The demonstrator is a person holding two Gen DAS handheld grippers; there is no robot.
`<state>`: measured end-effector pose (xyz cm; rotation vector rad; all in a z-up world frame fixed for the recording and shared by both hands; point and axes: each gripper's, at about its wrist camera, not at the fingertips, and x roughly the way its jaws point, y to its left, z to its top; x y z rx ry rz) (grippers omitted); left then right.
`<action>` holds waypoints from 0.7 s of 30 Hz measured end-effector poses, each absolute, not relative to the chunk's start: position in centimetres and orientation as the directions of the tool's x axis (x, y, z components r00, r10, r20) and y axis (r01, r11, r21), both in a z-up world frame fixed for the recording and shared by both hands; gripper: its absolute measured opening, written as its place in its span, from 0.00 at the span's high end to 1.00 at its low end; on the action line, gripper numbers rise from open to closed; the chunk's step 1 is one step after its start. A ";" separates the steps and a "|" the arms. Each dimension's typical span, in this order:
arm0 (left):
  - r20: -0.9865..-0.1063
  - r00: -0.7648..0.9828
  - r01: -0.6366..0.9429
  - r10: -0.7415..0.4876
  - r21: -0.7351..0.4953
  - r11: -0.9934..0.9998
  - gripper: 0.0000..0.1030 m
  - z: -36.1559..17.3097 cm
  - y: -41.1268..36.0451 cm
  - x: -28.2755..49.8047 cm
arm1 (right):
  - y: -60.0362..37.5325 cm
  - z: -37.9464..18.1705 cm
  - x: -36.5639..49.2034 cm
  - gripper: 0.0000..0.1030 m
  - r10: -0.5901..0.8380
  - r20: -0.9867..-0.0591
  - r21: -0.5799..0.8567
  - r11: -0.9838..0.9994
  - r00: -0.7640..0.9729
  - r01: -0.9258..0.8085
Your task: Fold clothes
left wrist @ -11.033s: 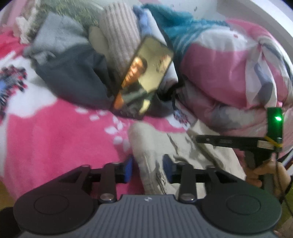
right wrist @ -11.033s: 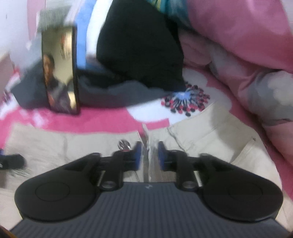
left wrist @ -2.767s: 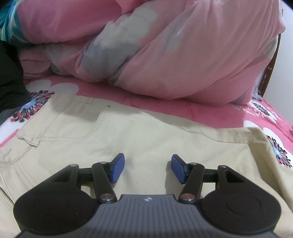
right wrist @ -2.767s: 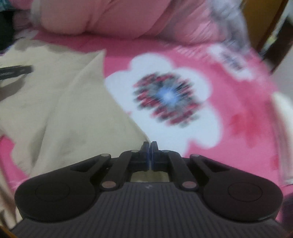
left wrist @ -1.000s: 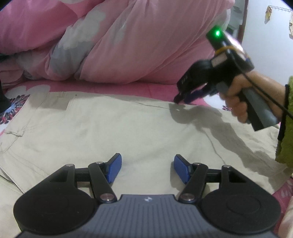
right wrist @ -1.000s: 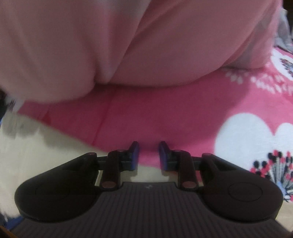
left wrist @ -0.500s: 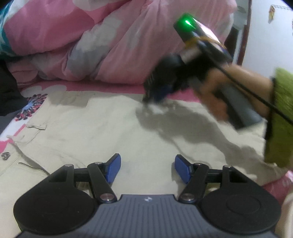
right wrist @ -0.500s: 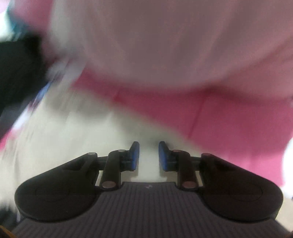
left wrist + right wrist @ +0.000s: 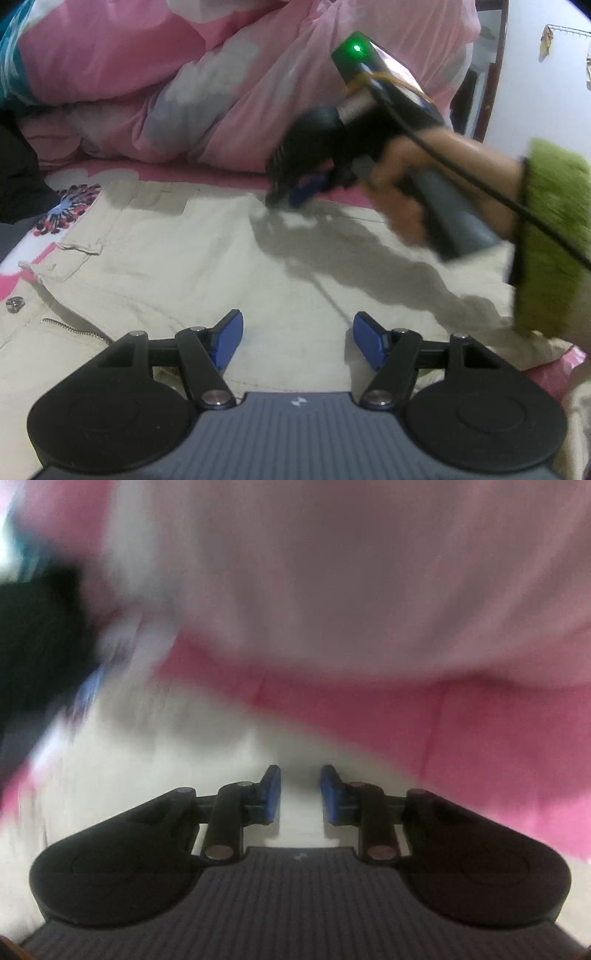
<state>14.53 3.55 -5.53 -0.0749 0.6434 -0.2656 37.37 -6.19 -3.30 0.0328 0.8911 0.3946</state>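
Left wrist view looking down low across the beige trousers (image 9: 192,258) toward the pink duvet (image 9: 229,92), right wrist view, blurred, facing the same duvet nearer, both sharing trousers' far edge.

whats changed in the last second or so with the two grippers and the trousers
In the left wrist view the right gripper has slid leftward along the far edge of the beige trousers; its jaws show a narrow gap as before, gripping nothing. The left gripper stays open low over the trousers, which lie spread flat as before beside the pink quilt.
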 end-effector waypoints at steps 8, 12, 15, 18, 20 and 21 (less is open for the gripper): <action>-0.554 0.790 0.166 -0.263 -0.220 0.961 0.35 -5.1 5.4 14.7 | -3.1 -2.2 34.6 0.76 0.451 -0.785 0.226 0.847 0.425 -0.481; -0.540 0.812 0.092 -0.221 -0.255 0.962 0.35 -5.0 7.0 14.8 | -1.7 -3.0 36.2 0.79 0.425 -0.777 0.192 0.862 0.464 -0.468; -0.532 0.823 0.042 -0.199 -0.293 0.955 0.35 -4.7 8.3 15.1 | -1.9 -2.0 36.2 0.76 0.448 -0.753 0.214 0.859 0.482 -0.465; -0.539 0.825 -0.011 -0.172 -0.319 0.948 0.34 -4.7 9.6 15.6 | -1.6 -1.1 35.1 0.76 0.477 -0.748 0.208 0.829 0.462 -0.519; -0.562 0.809 -0.038 -0.172 -0.343 0.939 0.35 -5.2 10.4 16.2 | -0.7 -1.7 35.1 0.77 0.480 -0.764 0.200 0.811 0.431 -0.550; -0.567 0.805 -0.045 -0.176 -0.353 0.934 0.35 -5.3 10.6 16.4 | -0.2 -2.4 35.8 0.77 0.463 -0.774 0.192 0.821 0.431 -0.538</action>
